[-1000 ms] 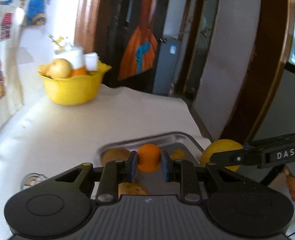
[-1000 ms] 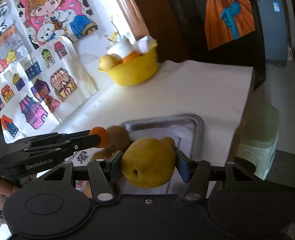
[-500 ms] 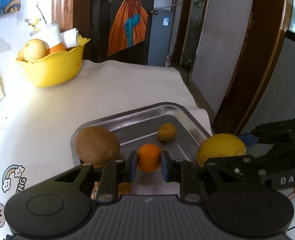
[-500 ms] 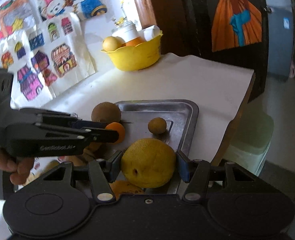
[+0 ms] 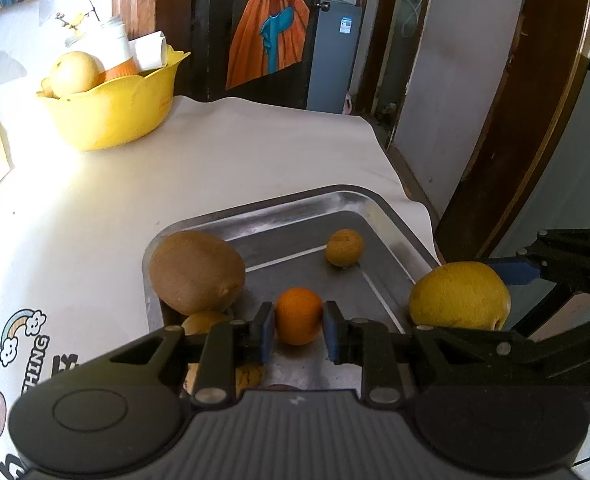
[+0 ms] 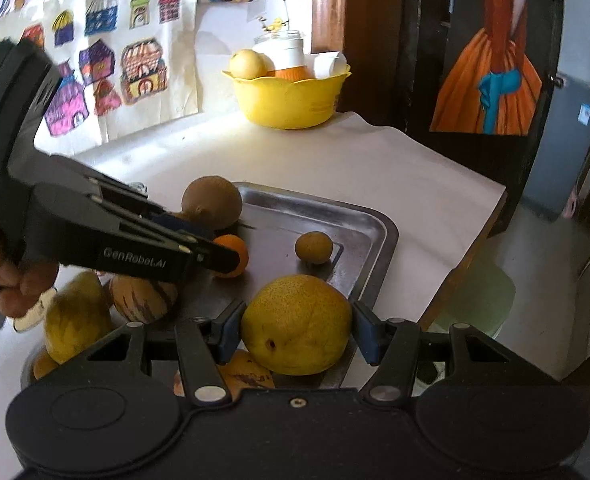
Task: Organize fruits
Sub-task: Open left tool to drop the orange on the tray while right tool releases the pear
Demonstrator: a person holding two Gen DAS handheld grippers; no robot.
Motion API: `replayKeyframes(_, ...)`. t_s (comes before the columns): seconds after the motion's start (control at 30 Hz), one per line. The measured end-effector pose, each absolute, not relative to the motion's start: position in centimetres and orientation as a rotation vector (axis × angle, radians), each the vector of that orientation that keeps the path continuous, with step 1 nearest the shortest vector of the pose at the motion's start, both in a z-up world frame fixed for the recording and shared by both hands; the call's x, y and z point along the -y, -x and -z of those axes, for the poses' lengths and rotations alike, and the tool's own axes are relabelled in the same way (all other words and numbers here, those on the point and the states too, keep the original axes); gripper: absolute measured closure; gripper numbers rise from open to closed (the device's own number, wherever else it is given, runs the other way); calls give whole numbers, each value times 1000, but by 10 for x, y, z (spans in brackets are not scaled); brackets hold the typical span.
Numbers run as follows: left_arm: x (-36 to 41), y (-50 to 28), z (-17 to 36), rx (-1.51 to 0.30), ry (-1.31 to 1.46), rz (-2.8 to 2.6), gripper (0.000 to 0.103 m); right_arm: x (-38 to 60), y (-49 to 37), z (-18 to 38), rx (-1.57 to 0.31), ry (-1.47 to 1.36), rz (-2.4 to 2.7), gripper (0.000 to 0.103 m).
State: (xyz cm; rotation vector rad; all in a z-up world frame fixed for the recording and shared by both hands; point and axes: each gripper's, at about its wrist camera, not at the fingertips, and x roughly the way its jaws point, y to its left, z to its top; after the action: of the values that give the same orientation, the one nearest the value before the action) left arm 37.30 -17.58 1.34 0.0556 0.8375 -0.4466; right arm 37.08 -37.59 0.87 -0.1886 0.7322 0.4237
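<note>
My left gripper (image 5: 298, 333) is shut on a small orange (image 5: 298, 315), held low over the metal tray (image 5: 307, 210); the orange also shows in the right wrist view (image 6: 235, 250). My right gripper (image 6: 295, 330) is shut on a large yellow pear-like fruit (image 6: 297, 323), held over the tray's near right rim (image 6: 387, 236); the fruit also shows in the left wrist view (image 5: 459, 295). In the tray lie a brown kiwi (image 5: 197, 277), a small yellow-brown fruit (image 5: 343, 247), a striped fruit (image 6: 143, 298) and other yellow fruits (image 6: 77, 316).
A yellow bowl (image 5: 115, 108) holding a pale round fruit, an orange and white containers stands at the table's far left by the wall. Children's drawings (image 6: 95, 60) hang on the wall. The table edge drops off right of the tray, with a green stool (image 6: 475, 296) below.
Both grippers have come down and forward with their fruits, from above the tray's near edge to low over the tray. More of the tray's fruits have come into view.
</note>
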Motion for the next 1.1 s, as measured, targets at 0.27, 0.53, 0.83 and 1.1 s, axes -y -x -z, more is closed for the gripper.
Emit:
replayKeyframes(0.27, 173, -369, -22, -824, -33, 433, 70, 370, -373, -10, -745, 248, -425, 44)
replayKeyframes(0.53, 166, -352, -37, -788, 7, 417, 48, 368, -369, -10, -739, 247, -404, 44)
replayKeyframes(0.83, 138, -326, -55, -717, 108, 351, 30, 375, -364, -7, -710, 182, -382, 44)
replayKeyframes(1.1, 113, -284, -61, -596, 204, 244, 9, 387, -352, -2, -654, 88, -361, 38)
